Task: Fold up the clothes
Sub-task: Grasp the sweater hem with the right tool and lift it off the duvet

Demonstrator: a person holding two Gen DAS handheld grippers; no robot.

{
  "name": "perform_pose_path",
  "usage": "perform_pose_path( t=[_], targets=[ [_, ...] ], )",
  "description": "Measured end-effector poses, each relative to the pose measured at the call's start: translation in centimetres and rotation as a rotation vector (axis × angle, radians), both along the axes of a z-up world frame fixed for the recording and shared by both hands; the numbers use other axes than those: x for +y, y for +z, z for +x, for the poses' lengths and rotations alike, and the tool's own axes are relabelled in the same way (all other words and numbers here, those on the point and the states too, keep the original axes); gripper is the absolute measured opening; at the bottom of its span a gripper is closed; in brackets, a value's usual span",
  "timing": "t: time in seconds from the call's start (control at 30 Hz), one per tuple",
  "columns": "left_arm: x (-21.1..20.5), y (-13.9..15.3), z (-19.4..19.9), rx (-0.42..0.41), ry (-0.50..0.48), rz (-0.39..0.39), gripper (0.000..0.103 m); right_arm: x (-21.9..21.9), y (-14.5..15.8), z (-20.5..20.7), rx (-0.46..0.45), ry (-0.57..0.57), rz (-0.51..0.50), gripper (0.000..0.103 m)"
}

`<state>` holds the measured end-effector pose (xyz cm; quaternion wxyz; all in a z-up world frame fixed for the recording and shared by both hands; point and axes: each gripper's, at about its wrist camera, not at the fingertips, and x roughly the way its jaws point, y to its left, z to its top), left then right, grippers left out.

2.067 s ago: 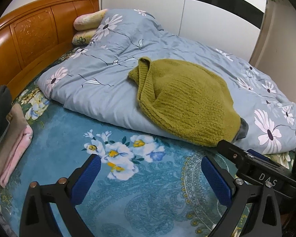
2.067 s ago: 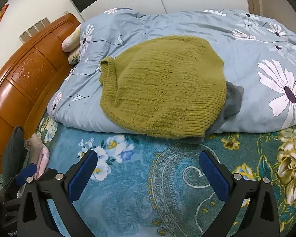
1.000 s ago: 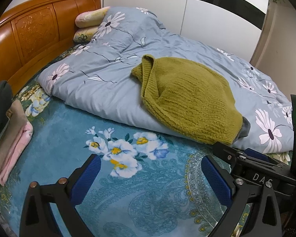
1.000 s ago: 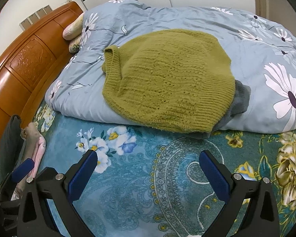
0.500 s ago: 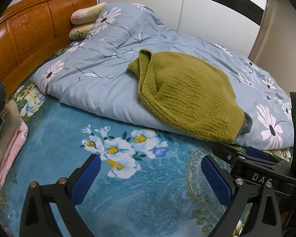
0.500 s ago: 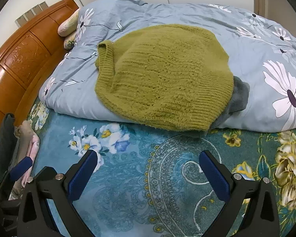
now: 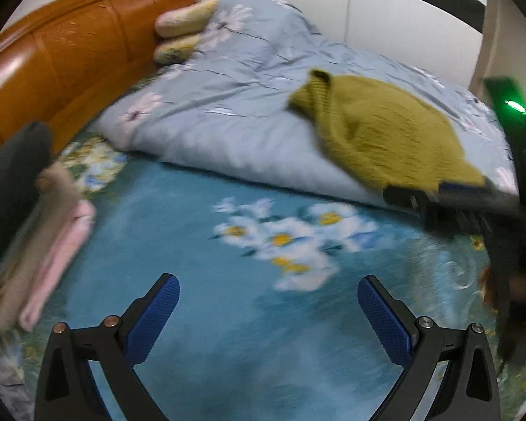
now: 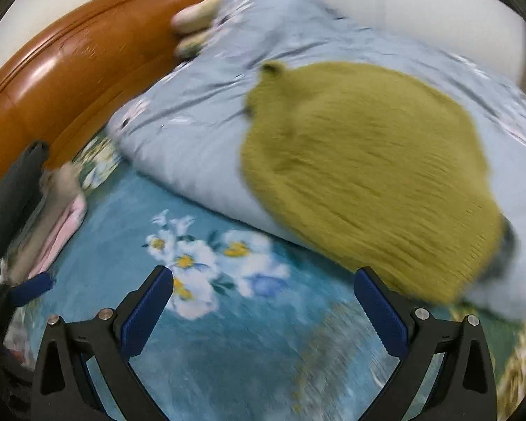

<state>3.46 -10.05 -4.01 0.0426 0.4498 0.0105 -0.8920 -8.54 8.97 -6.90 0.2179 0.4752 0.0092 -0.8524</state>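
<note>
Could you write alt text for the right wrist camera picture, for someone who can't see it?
An olive knitted sweater lies on a grey floral duvet on a bed, blurred. The open right tool hovers over the teal floral sheet.

an olive-green knit sweater (image 8: 364, 175) lies rumpled and unfolded on the grey-blue floral duvet (image 8: 200, 140).

Both views are smeared by motion blur, so the knit pattern of the olive-green knitted sweater (image 8: 361, 175) and the flower print of the teal bedsheet (image 7: 280, 245) cannot be made out. A grey garment (image 8: 506, 245) is almost wholly hidden under the sweater's lower edge. The stack of folded dark, beige and pink clothes (image 7: 35, 217) is cut off by the left edge.
</note>
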Motion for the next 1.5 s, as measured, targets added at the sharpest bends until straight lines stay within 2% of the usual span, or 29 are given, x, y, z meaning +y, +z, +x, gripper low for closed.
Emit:
perform_pose_path(
  t=[0.17, 0.3, 0.37, 0.43, 0.47, 0.53, 0.57, 0.6, 0.67, 0.83, 0.93, 1.1, 1.3, 1.5],
  targets=[
    [-6.0, 0.6, 3.9, 0.05, 0.177, 0.046, 0.103, -5.4, -1.7, -4.9, 0.069, 0.052, 0.13, 0.103],
    [-9.4, 0.2, 6.8, 0.048, 0.284, 0.06, 0.102, -9.2, -3.4, -8.3, 0.088, 0.041, 0.281, 0.103],
    [-10.7, -0.3, 8.0, 0.038, 0.325, 0.077, 0.102, -10.2, -4.2, -9.2, 0.084, 0.034, 0.328, 0.097],
    [-11.8, -0.8, 8.9, 0.027, 0.361, 0.092, 0.102, -10.6, -5.0, -10.1, 0.054, 0.02, 0.35, 0.072],
    [-12.0, -1.0, 9.1, 0.021, 0.37, 0.101, 0.102, -10.7, -5.4, -10.4, 0.034, 0.013, 0.365, 0.065],
    [-12.4, -1.4, 9.5, 0.008, 0.392, 0.134, 0.102, -10.5, -6.3, -11.2, -0.017, 0.0, 0.393, 0.037],
    [-12.6, -1.5, 9.7, 0.006, 0.399, 0.153, 0.102, -10.0, -6.1, -11.3, -0.018, -0.017, 0.401, 0.028],
    [-12.6, -1.5, 9.8, 0.005, 0.403, 0.171, 0.102, -9.5, -5.9, -11.5, -0.019, -0.033, 0.407, 0.015],
    [-12.7, -1.6, 10.1, 0.005, 0.412, 0.205, 0.102, -8.2, -4.9, -11.8, -0.017, -0.051, 0.385, 0.014],
    [-12.7, -1.5, 10.8, 0.013, 0.423, 0.291, 0.101, -3.6, 0.7, -12.0, 0.087, -0.129, 0.295, 0.012],
    [-12.3, -1.2, 11.5, 0.023, 0.416, 0.286, 0.101, -1.1, 5.0, -11.0, 0.172, -0.161, 0.224, 0.011],
    [-12.1, -0.3, 12.7, 0.049, 0.409, 0.308, 0.101, 0.1, 12.0, -7.0, 0.353, -0.082, 0.192, 0.011],
    [-12.1, 1.5, 14.5, 0.097, 0.4, 0.323, 0.101, -0.3, 17.5, -4.4, 0.392, -0.053, 0.07, 0.011],
    [-13.0, 3.4, 16.8, 0.156, 0.427, 0.337, 0.101, -2.8, 22.5, 1.6, 0.427, 0.106, -0.063, 0.011]
  ],
)
